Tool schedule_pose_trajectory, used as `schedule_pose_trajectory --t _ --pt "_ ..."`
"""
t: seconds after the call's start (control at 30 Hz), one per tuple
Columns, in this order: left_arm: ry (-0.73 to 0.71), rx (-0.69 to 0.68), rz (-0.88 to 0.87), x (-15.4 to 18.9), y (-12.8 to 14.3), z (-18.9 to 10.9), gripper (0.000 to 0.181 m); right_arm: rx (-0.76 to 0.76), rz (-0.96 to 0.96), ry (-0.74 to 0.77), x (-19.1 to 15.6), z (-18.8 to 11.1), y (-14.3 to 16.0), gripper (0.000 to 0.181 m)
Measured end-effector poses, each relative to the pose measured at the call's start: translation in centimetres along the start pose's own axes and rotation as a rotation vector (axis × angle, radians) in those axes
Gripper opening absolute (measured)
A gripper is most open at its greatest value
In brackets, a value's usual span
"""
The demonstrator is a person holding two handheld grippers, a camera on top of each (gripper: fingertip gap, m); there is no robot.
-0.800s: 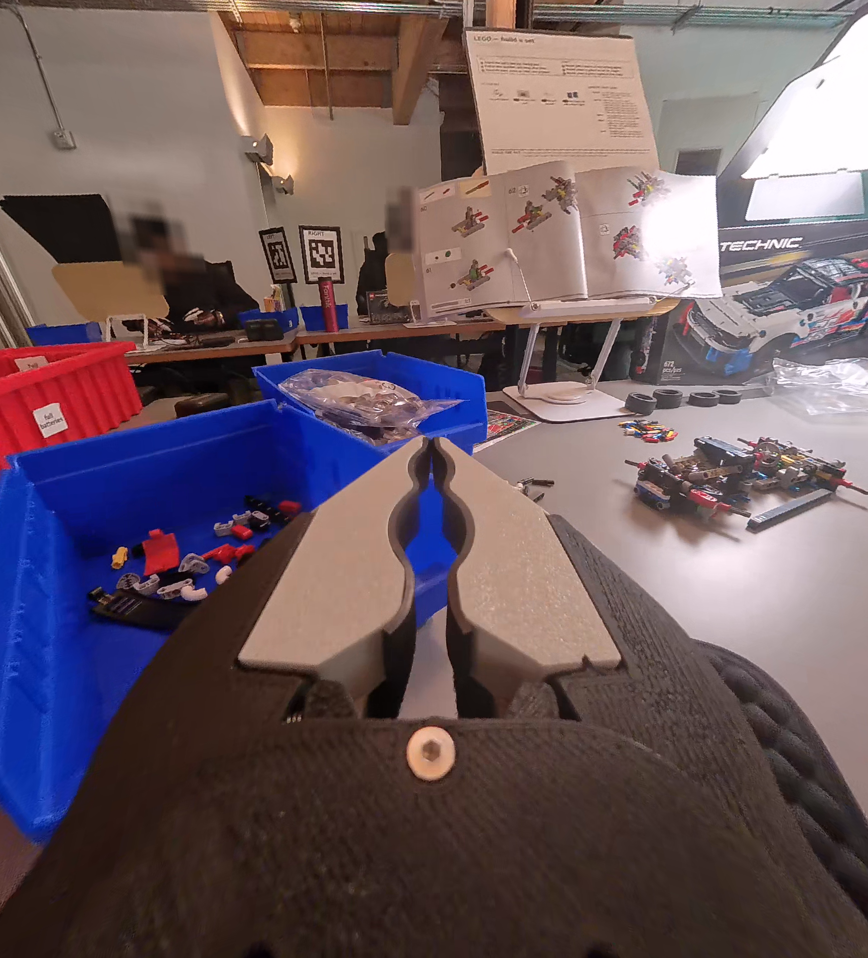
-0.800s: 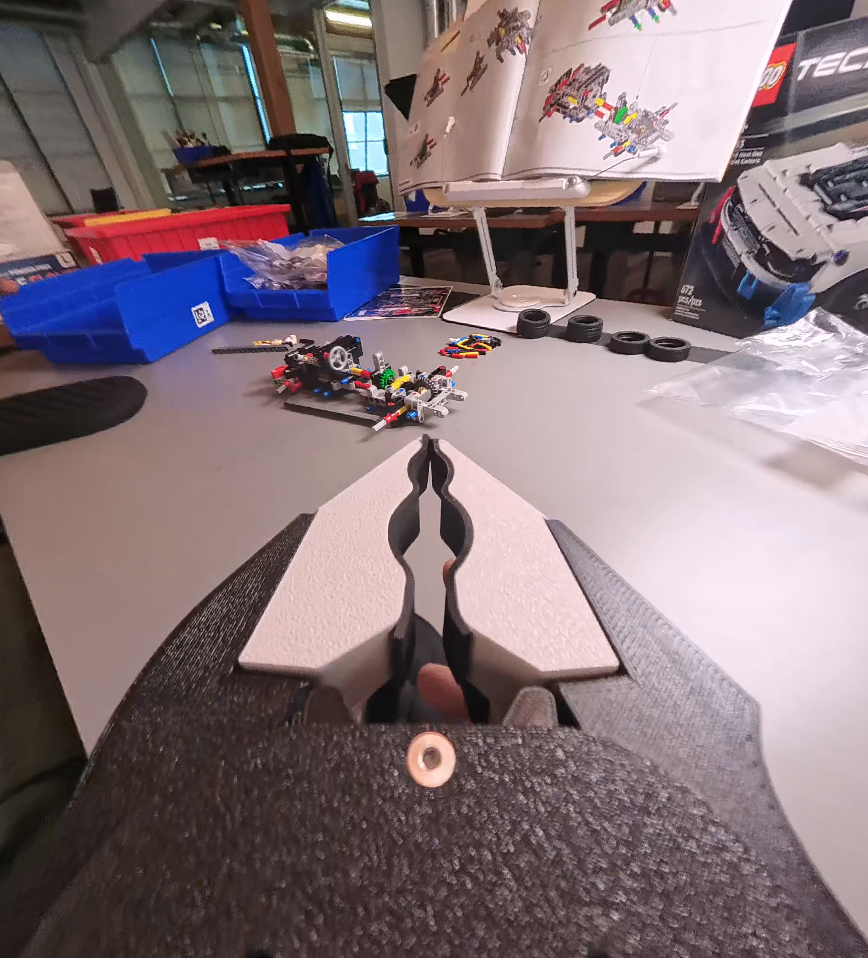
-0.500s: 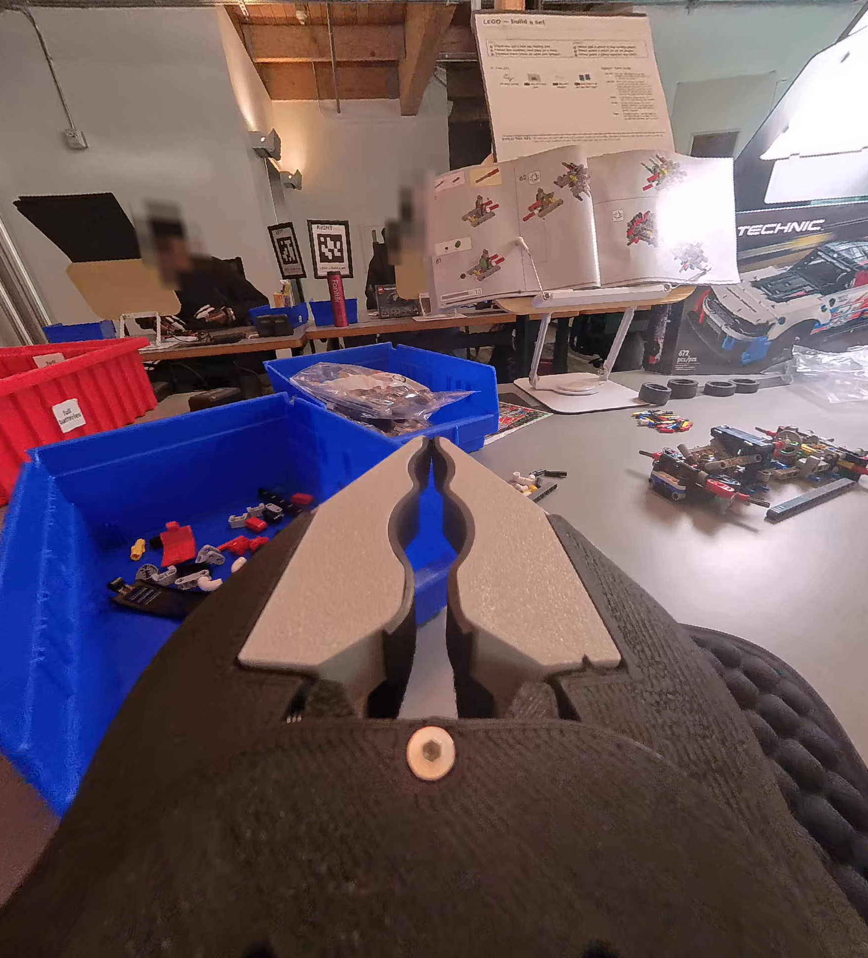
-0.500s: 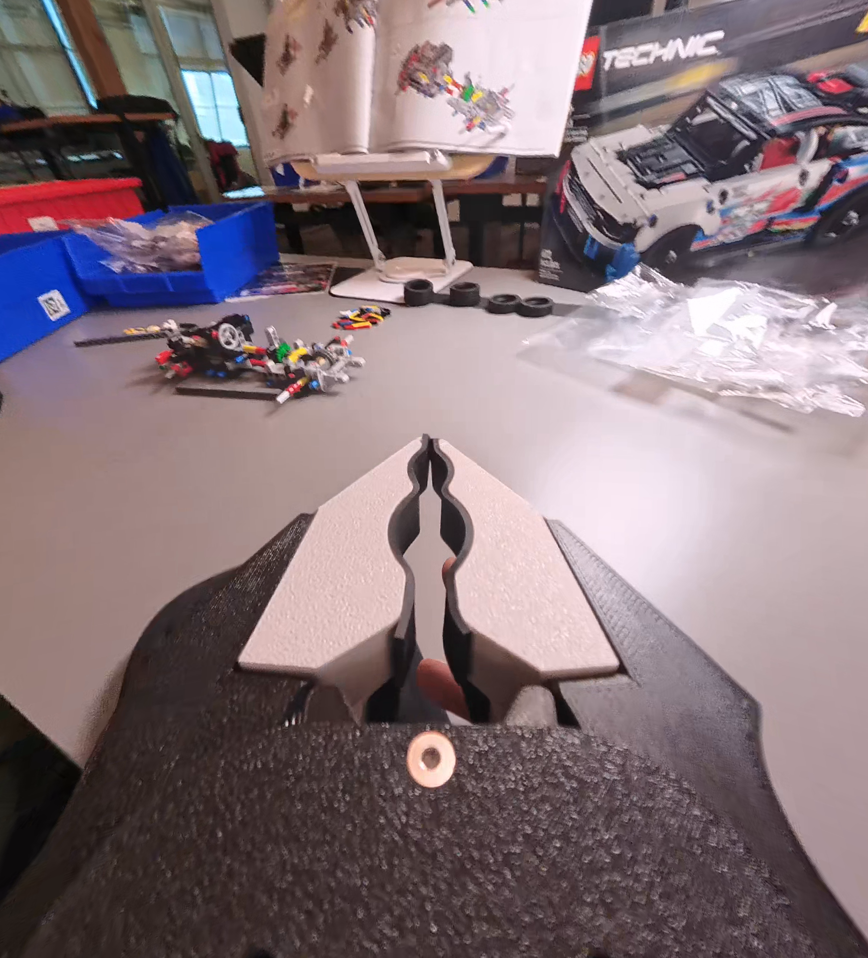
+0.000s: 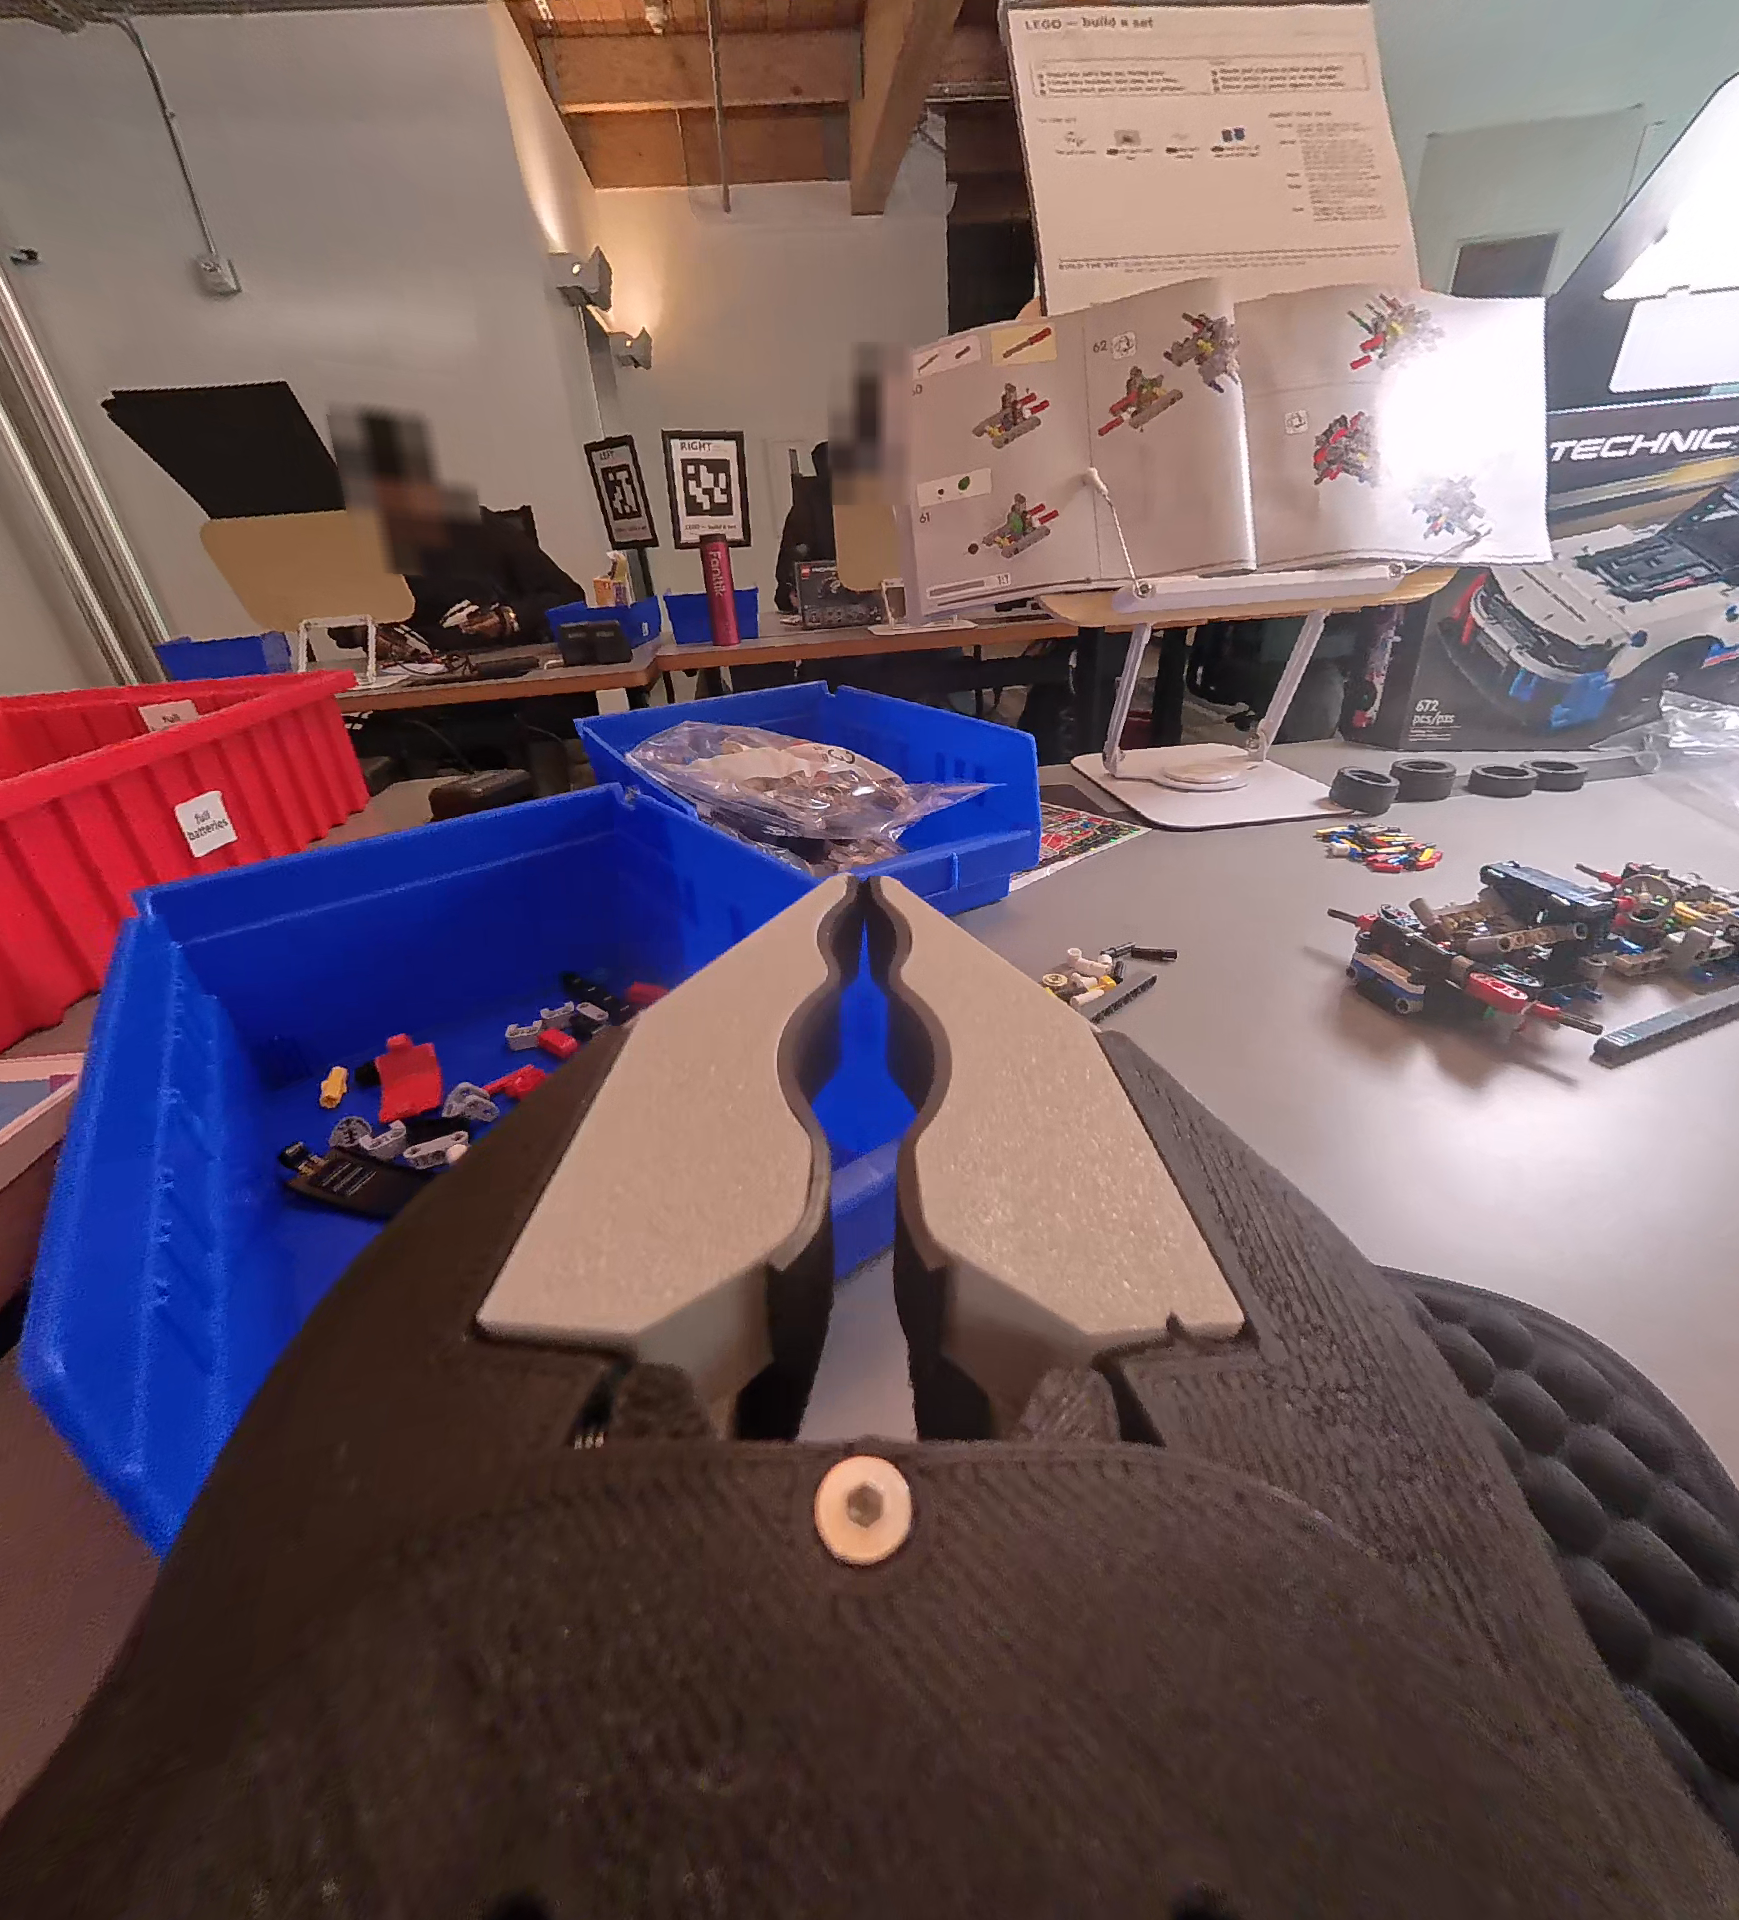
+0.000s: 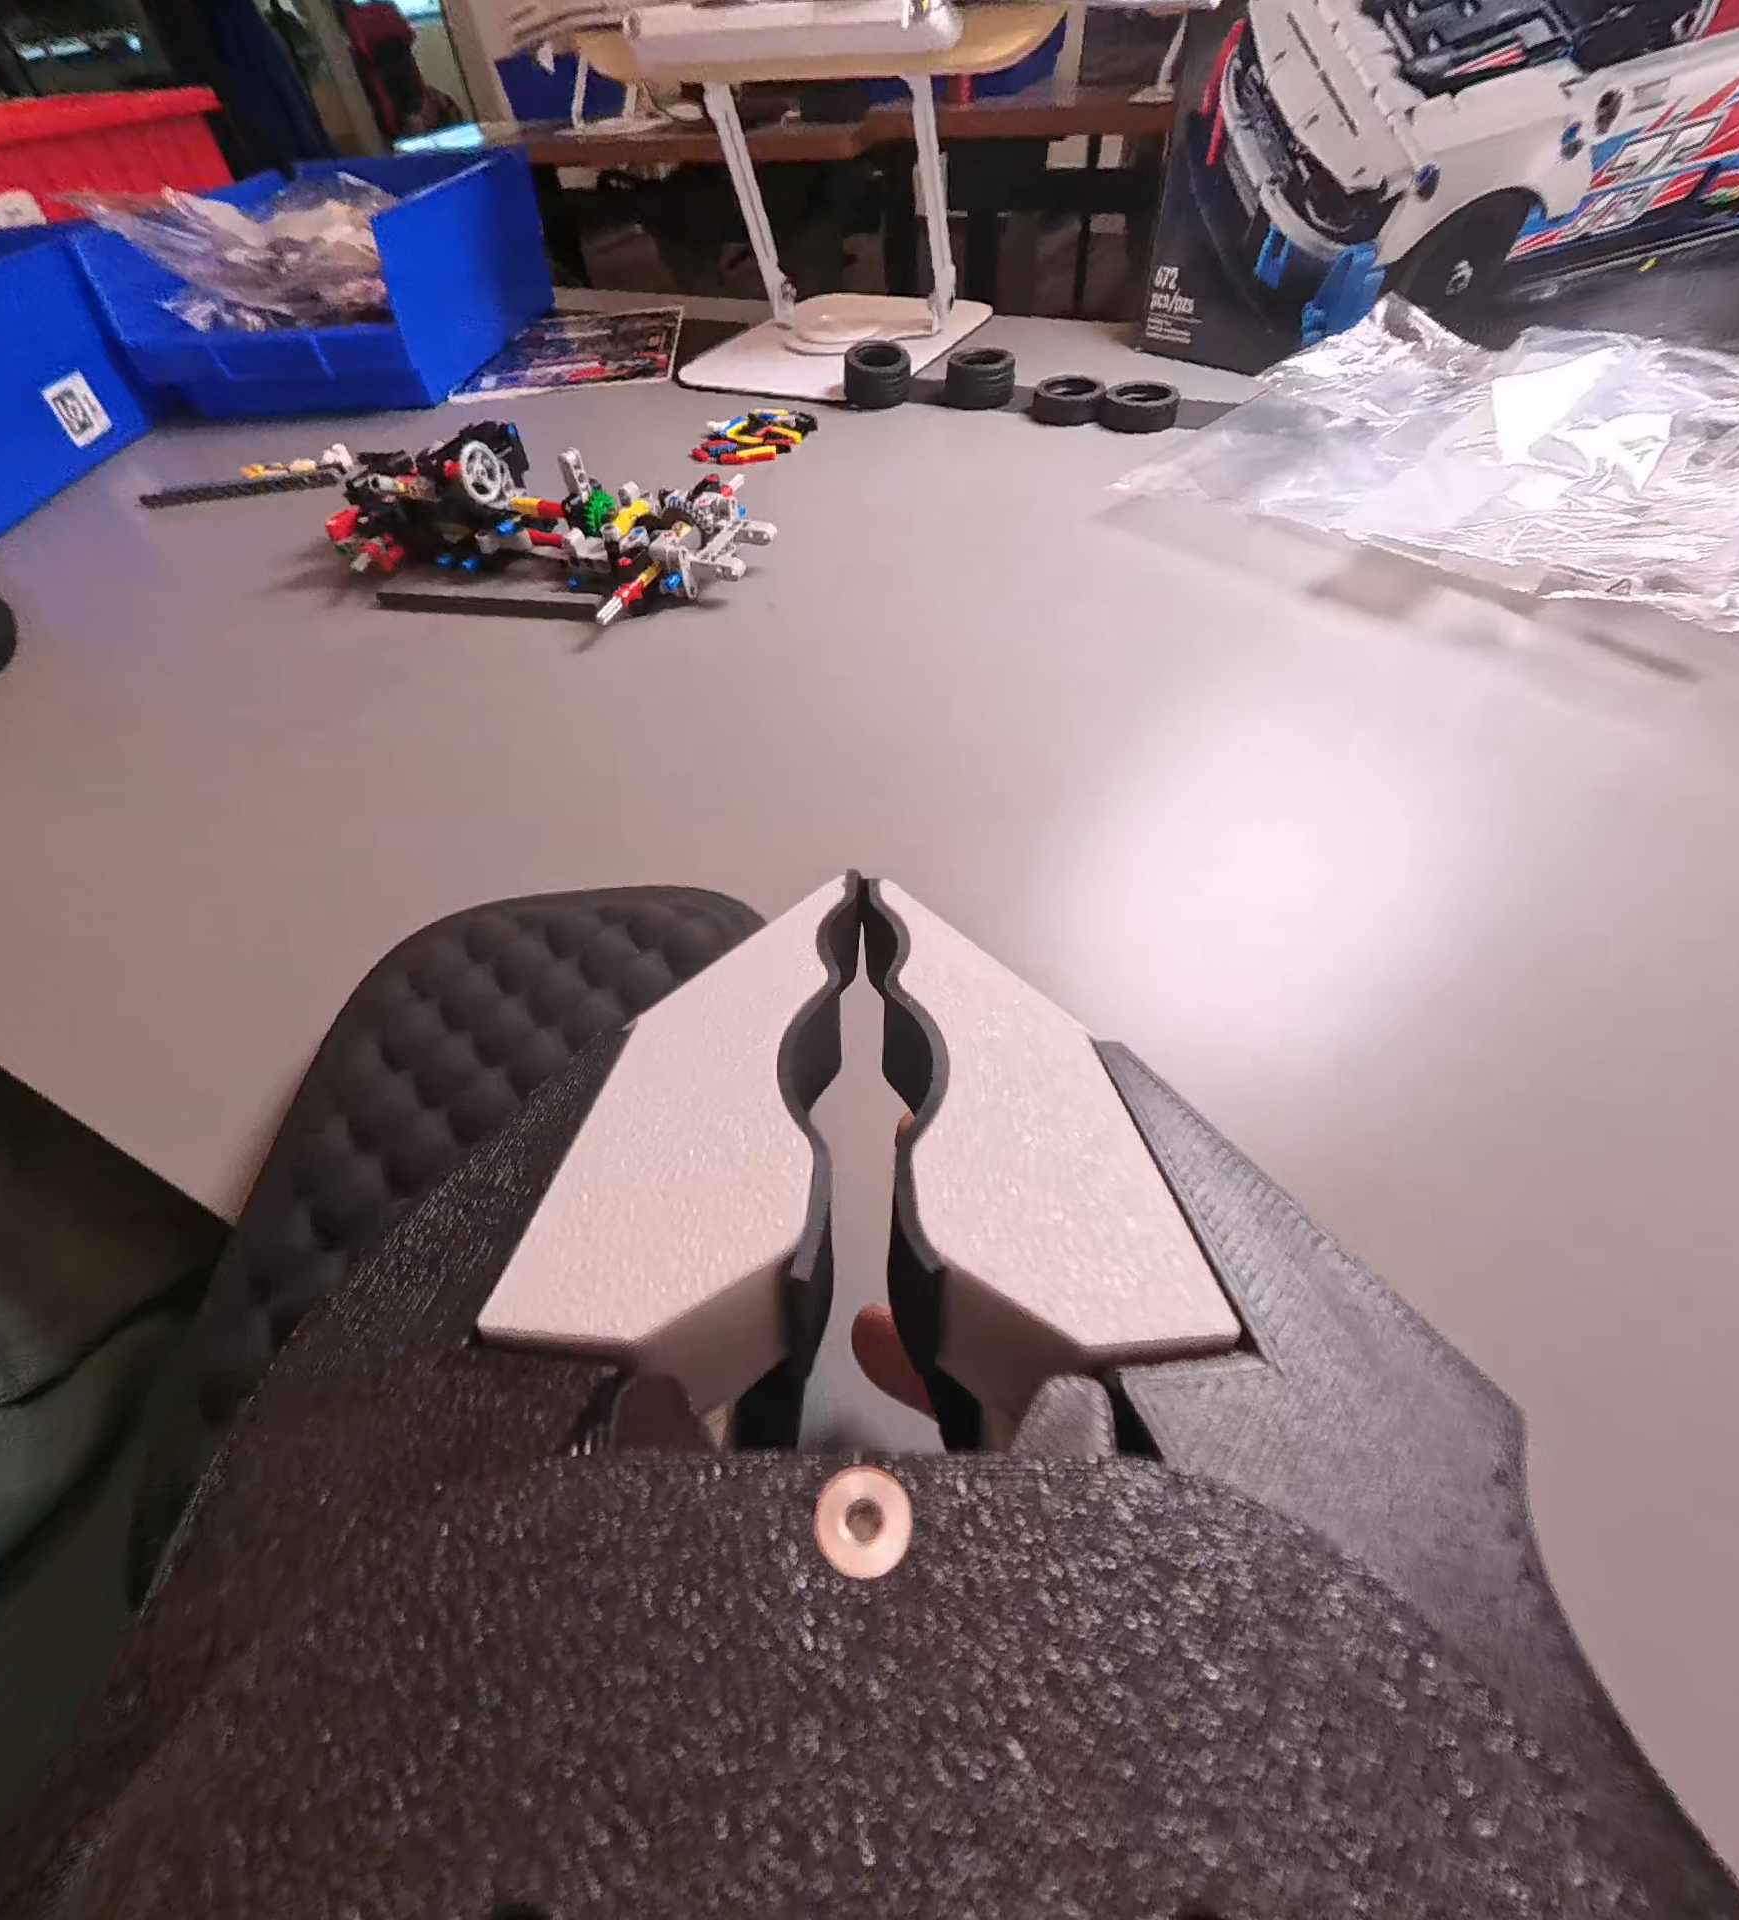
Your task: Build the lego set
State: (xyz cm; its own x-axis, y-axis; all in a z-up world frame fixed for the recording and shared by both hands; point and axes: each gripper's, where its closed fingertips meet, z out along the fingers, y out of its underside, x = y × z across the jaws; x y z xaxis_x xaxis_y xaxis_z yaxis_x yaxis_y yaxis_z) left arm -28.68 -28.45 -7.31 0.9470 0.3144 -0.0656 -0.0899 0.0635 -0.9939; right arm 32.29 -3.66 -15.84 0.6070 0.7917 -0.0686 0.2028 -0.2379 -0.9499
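Left hand-held gripper (image 5: 863,891): fingertips pressed together, nothing held, raised over the near blue bin (image 5: 221,1039).
Right hand-held gripper (image 6: 861,889): tips closed, empty, above bare grey surface (image 6: 1208,831).
Lego chassis (image 6: 532,520): partly built, lying on the surface, well apart from both grippers.
Loose pieces (image 5: 408,1091): scattered inside the near blue bin.
Tyres (image 6: 1010,382): four in a row near the booklet stand (image 6: 834,332).
Plastic bag (image 6: 1530,468): crumpled, right of the tyres.

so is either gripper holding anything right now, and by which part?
Nothing held. Left gripper and right gripper are both shut on nothing, tips together.
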Motion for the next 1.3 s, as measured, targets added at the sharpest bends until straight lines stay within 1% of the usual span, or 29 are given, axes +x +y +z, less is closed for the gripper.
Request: schedule_pose_trajectory --t 0.13,0.23,0.3,0.4,0.5,0.6,0.7,0.97,1.07,1.13,1.2,1.3 --pt "-0.015 0.005 0.003 -0.5 -0.3 -0.3 0.000 0.055 -0.015 0.078 1.4 -0.1 -1.5 0.000" --pt "-0.005 -0.004 -0.012 -0.4 -0.2 0.0 0.000 0.137 -0.049 0.140 2.2 -0.5 -3.6 0.000" --pt "0.010 -0.007 -0.017 0.0 0.0 0.4 0.000 0.189 -0.066 0.156 2.4 -0.3 -5.3 0.000" --pt "0.054 -0.002 -0.030 1.1 -0.1 1.6 0.000 0.256 -0.035 0.138 2.8 0.7 -7.7 0.000" --pt "0.096 0.028 -0.027 2.1 -1.0 2.3 0.000 0.306 -0.028 0.100 2.5 1.7 -9.4 0.000" --pt "0.139 0.054 -0.057 2.6 -1.6 2.6 0.000 0.340 -0.032 0.069 2.4 2.1 -10.2 0.000" --pt "0.181 0.047 -0.062 2.8 -1.5 3.1 0.000 0.362 -0.013 0.029 2.6 2.2 -10.7 0.000" --pt "0.191 0.040 -0.056 2.7 -1.3 4.5 0.000 0.398 -0.037 0.019 3.5 1.7 -12.1 0.000" --pt "0.201 0.035 -0.078 3.1 -1.2 5.1 0.000 0.396 -0.026 -0.012 3.2 1.9 -12.5 0.000" --pt "0.216 0.030 -0.070 3.8 -1.6 5.9 0.000 0.397 -0.054 -0.018 2.9 2.5 -13.3 0.000" --pt "0.253 0.028 -0.064 4.9 -2.4 7.2 0.000 0.404 -0.086 -0.043 2.1 3.5 -14.8 0.000" --pt "0.335 0.046 -0.022 7.6 -5.0 10.2 0.000 0.427 -0.151 -0.102 0.0 5.8 -18.7 0.000"
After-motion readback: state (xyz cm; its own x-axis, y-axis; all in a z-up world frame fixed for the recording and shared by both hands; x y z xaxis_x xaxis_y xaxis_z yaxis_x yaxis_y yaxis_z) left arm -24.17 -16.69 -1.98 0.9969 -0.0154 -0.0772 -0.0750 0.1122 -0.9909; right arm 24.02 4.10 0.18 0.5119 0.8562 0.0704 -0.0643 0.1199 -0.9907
